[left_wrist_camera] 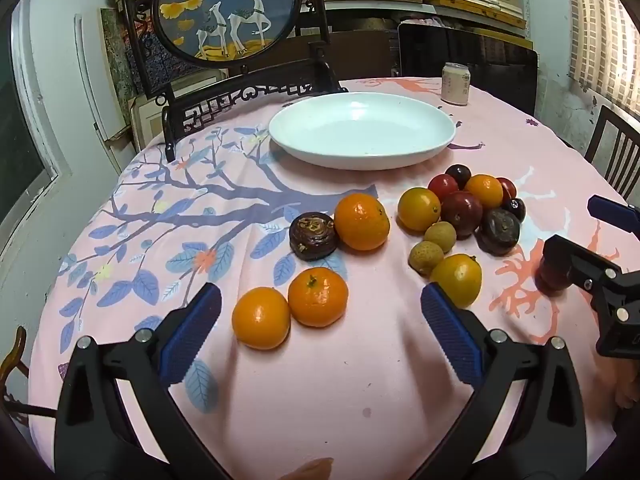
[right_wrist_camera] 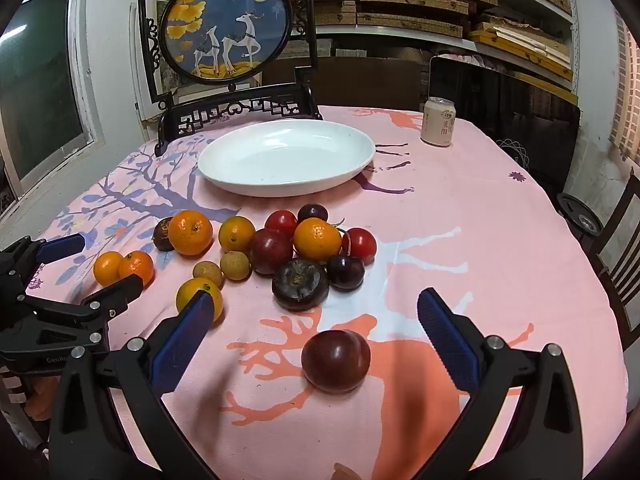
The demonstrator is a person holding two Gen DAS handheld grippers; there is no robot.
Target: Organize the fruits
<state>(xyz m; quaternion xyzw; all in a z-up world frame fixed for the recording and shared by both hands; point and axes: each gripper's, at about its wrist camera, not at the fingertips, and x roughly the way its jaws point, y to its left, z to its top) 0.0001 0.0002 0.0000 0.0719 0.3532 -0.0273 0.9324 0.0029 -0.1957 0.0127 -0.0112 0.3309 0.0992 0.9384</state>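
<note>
A white plate (left_wrist_camera: 362,160) (right_wrist_camera: 224,182) lies empty at the back of the pink tablecloth. In front of it are scattered fruits: several oranges, red and dark plums, two longans and two dark mangosteens. My left gripper (left_wrist_camera: 320,308) stands open just above two small oranges (left_wrist_camera: 318,297), which lie between its blue pads without touching them. My right gripper (right_wrist_camera: 316,316) is open too, with a lone dark red plum (right_wrist_camera: 336,361) on the cloth between its fingers, untouched. The main pile (right_wrist_camera: 298,254) sits beyond that plum.
A drink can (right_wrist_camera: 438,121) stands at the back right of the table. A round deer-painted screen on a dark carved stand (right_wrist_camera: 228,24) rises behind the plate. A dark chair (left_wrist_camera: 612,148) is at the right; shelves fill the back wall.
</note>
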